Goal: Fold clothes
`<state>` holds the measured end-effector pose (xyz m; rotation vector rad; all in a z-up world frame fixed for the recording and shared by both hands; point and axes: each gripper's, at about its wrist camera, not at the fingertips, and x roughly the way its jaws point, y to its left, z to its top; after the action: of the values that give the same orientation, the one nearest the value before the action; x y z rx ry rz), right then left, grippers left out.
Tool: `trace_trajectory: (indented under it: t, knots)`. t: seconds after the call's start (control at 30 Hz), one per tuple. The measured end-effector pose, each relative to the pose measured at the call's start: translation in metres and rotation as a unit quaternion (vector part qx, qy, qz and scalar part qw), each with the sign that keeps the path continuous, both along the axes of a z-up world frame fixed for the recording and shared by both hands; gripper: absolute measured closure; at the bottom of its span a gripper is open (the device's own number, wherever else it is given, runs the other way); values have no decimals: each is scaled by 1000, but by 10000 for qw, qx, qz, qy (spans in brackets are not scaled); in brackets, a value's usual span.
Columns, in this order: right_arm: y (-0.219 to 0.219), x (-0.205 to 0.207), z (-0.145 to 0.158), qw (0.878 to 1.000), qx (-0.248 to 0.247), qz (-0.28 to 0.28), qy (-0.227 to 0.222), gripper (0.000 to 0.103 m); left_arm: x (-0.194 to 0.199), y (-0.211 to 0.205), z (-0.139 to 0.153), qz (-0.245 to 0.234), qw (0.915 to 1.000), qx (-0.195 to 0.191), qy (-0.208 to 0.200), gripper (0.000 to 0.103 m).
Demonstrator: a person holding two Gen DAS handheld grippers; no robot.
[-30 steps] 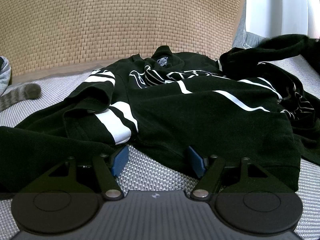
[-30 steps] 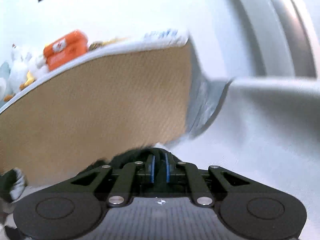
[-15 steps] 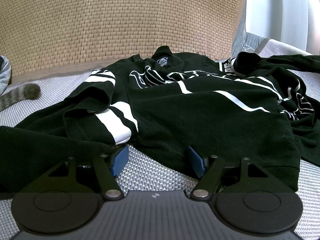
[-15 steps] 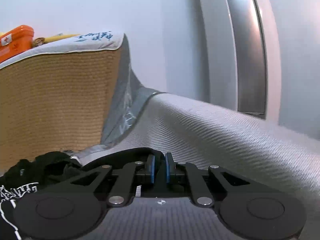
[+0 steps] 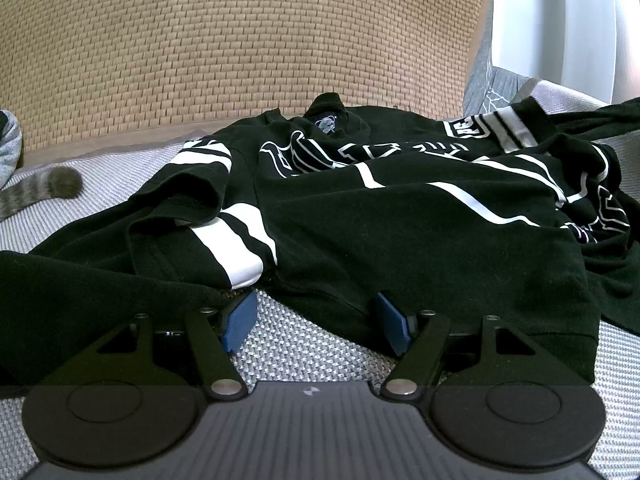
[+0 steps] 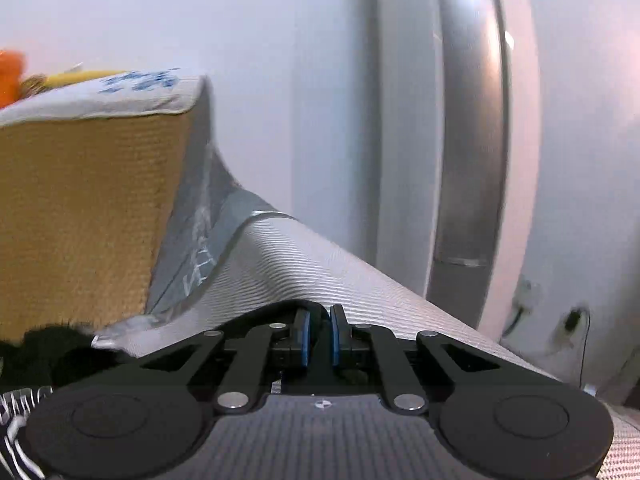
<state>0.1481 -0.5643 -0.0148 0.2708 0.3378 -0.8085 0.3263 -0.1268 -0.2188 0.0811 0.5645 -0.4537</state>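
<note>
A black sweatshirt (image 5: 400,232) with white stripes and white lettering lies spread on the grey woven surface (image 5: 304,352). My left gripper (image 5: 316,322) stands open at its near hem, blue pads (image 5: 240,320) either side of the hem edge and not pressing on it. The right sleeve (image 5: 592,120) stretches away to the right and out of frame. In the right wrist view my right gripper (image 6: 319,336) is shut, with black cloth filling the narrow gap between its pads (image 6: 305,336). More of the sweatshirt (image 6: 44,348) bunches at the lower left there.
A tall tan woven panel (image 5: 240,52) stands behind the sweatshirt. A striped furry tail (image 5: 44,192) and a grey cloth (image 5: 8,140) lie at the left. The right wrist view faces a white wall (image 6: 280,80) and a silver upright (image 6: 468,140); the grey surface (image 6: 320,264) slopes away.
The right gripper swung right, its view turning from the woven panel to the wall. The raised sleeve came down and was drawn out rightward, baring a striped band. The left gripper stayed still.
</note>
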Motion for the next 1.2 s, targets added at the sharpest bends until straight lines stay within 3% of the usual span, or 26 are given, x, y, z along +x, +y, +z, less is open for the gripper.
trace_trajectory:
  t: [0.07, 0.27, 0.6, 0.7, 0.83, 0.87, 1.07, 1.2]
  knots:
    - [-13, -4, 2, 9994, 257, -140, -167, 92, 0, 0, 0, -4, 10000, -6, 0, 33]
    - [-30, -4, 5, 9990, 323, -258, -196, 91, 0, 0, -2, -2, 10000, -19, -11, 33]
    - [6, 10, -26, 9986, -44, 211, 484, 85, 0, 1, -2, -16, 10000, -19, -17, 33]
    - [25, 14, -41, 9947, -233, 430, 908, 78, 0, 1, -1, -21, 10000, -11, -19, 33]
    - [47, 14, -64, 9882, -387, 695, 1308, 57, 0, 1, -1, -26, 10000, -9, -28, 33]
    - [52, 13, -70, 9868, -378, 768, 1376, 57, 0, 1, -1, -27, 10000, -9, -28, 33]
    - [77, -11, -95, 9882, -149, 1062, 1095, 46, 0, 1, -1, -29, 10000, -11, -26, 33]
    - [87, -22, -113, 9896, 91, 1146, 868, 46, 0, 0, -1, -23, 10000, -12, -20, 33]
